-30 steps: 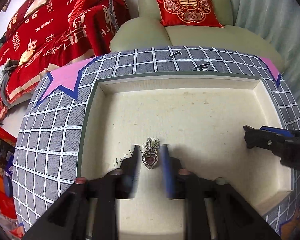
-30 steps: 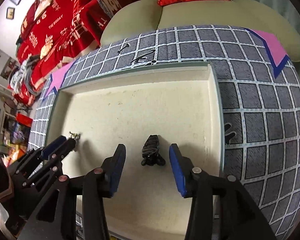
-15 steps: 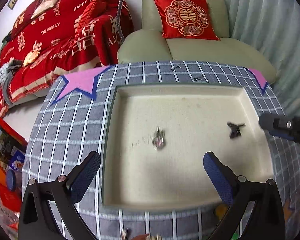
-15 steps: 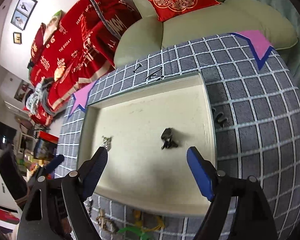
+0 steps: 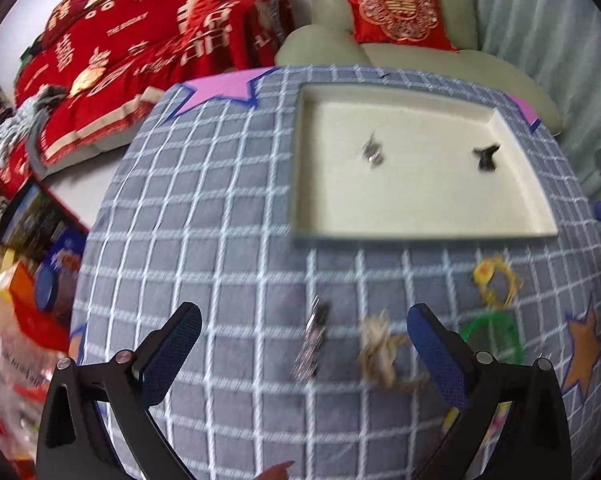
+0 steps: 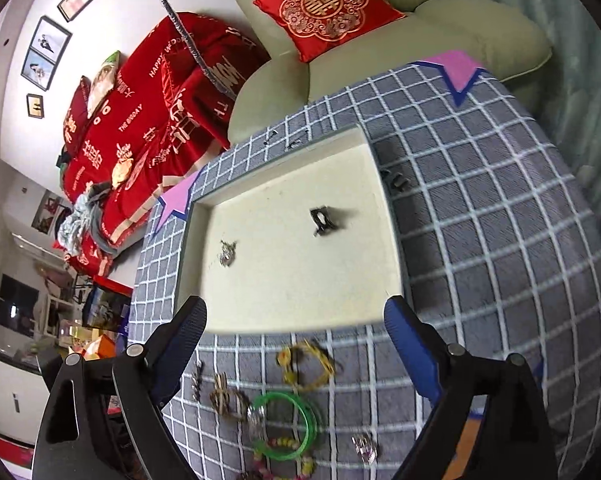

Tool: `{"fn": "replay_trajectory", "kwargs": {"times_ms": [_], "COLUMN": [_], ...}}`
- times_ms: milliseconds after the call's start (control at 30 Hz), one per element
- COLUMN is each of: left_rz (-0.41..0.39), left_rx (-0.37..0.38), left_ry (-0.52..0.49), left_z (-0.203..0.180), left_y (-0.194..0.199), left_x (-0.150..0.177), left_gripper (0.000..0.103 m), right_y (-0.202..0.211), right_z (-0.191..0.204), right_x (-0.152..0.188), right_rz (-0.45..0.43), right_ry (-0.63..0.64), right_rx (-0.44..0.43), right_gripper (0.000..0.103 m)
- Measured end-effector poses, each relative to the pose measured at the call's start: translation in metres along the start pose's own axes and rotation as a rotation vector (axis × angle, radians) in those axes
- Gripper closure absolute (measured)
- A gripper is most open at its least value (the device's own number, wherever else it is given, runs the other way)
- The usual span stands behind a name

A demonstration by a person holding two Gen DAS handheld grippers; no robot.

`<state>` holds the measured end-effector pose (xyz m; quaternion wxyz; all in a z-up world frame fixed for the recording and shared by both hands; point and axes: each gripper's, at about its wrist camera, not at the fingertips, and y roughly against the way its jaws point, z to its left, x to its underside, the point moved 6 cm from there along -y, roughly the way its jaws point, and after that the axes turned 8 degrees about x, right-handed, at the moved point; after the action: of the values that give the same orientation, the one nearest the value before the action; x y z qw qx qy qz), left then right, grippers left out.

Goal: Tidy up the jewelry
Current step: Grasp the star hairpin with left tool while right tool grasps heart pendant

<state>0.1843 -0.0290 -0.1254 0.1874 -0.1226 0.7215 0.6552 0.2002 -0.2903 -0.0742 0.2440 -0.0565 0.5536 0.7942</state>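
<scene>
Left wrist view shows the left tongs point(image 5: 303, 334) wide apart and holding nothing, above a blurry silver clip point(image 5: 313, 346) and a tan rope bracelet point(image 5: 378, 350) on the grey checked cloth point(image 5: 204, 216). Right tongs point(image 6: 295, 322) are wide apart too, over a yellow bracelet point(image 6: 306, 365) and green bangle point(image 6: 286, 424). Farther off, the cream square tray point(image 6: 388, 216) holds a silver heart pendant point(image 6: 227, 254) and a black hair claw point(image 6: 322, 220), well apart.

A home living room: a pale green sofa point(image 6: 380, 60) with a red cushion point(image 6: 324, 4), red blankets point(image 6: 140, 120), framed photos point(image 6: 46, 54) on the wall, a checked tablecloth point(image 6: 500, 220).
</scene>
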Motion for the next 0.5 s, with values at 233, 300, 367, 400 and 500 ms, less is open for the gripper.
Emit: {"fn": "replay_trajectory", "kwargs": {"times_ms": [233, 300, 367, 400, 500], "left_rz": [0.058, 0.071, 0.082, 0.090, 0.098], "left_rx": [-0.019, -0.020, -0.021, -0.021, -0.015], "left_ry": [0.045, 0.044, 0.038, 0.033, 0.037], "left_z": [0.021, 0.024, 0.025, 0.025, 0.026], "left_y": [-0.003, -0.006, -0.009, -0.012, -0.016], "left_x": [0.038, 0.044, 0.050, 0.052, 0.057], "left_gripper": [0.000, 0.000, 0.000, 0.000, 0.000], "right_y": [0.000, -0.002, -0.005, -0.006, -0.008], "right_z": [-0.016, -0.021, -0.026, -0.029, -0.037], "right_x": [0.047, 0.061, 0.073, 0.080, 0.098], "right_rz": [0.117, 0.146, 0.173, 0.182, 0.206], "right_ry": [-0.003, 0.000, 0.001, 0.003, 0.014], "right_rx": [0.049, 0.075, 0.103, 0.118, 0.177], "right_gripper": [0.011, 0.011, 0.011, 0.011, 0.011]}}
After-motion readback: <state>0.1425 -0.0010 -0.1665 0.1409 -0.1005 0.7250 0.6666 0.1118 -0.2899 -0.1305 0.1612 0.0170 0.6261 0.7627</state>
